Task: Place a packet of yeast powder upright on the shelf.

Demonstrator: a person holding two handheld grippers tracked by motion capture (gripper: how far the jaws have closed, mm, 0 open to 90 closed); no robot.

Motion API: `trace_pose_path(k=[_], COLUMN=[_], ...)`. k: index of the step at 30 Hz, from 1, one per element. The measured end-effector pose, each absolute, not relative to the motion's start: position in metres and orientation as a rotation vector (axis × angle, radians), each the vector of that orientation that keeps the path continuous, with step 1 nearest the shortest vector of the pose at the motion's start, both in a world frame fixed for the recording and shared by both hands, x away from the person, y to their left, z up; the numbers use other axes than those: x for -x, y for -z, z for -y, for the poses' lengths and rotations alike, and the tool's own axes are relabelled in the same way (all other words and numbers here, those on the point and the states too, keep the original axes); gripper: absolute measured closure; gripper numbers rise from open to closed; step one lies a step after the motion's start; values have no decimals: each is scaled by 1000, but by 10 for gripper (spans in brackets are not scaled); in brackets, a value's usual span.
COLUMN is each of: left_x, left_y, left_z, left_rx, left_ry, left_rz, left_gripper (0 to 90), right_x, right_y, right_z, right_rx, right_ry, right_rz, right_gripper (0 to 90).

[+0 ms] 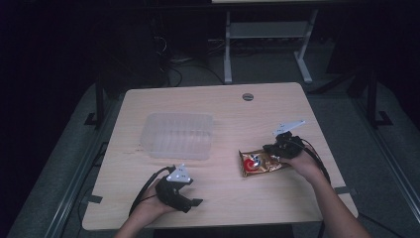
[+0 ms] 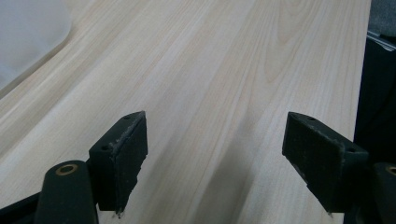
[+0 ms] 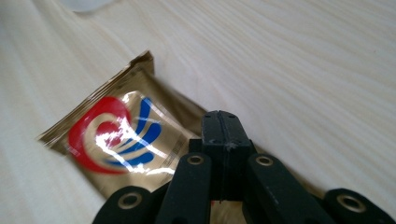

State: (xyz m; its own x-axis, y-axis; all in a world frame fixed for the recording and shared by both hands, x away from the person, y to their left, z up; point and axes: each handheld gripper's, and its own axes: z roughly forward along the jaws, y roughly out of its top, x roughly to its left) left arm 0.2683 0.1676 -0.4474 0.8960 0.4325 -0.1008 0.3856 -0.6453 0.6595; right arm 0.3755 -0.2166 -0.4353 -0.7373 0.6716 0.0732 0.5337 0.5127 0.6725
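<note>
We've got the right gripper (image 3: 223, 122) jaws pinched on the edge of a gold foil snack packet w/ red-blue logo (image 3: 122, 135): light, crinkly, slippery imo, so grab the seam. Left gripper (image 2: 215, 154) jaws spread, empty.

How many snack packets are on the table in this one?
1. The gold packet lies on the table's right side, at the right gripper, whose jaws are closed over its edge. Nothing can be seen inside the clear container.

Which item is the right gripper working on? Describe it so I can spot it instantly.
On the wooden table, look right of the clear plastic tub. The flat gold foil packet lies there, the right gripper shut on its edge. Its shiny gold wrapper with a red-and-blue swirl logo sets it apart.
</note>
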Motion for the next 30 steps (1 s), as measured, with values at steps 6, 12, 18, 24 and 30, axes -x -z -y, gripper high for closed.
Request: trace_pose_path(k=[6,12,18,24,30], left_x=[-267,-268,-267,-267,-267], left_y=[447,447,447,448,447], left_z=[-166,-168,-166,-166,-166], left_rx=[-2334,-2342,-2348,-2349,-2346], left_ry=[-81,-84,-82,-79,-83], left_rz=[-585,-583,-573,-575,-577], left_gripper=[220,220,220,220,220], right_x=[-368,-370,-368,-366,-363], right_y=[443,450,456,456,456], right_z=[216,209,202,198,184], right_rx=[-1029,-1026,-1014,-984,-935], right_ry=[-974,-964,-944,-958,-966], right_rz=[-2598,-2617,-2635,-2658,-2693], right_gripper=[897,898,899,899,899])
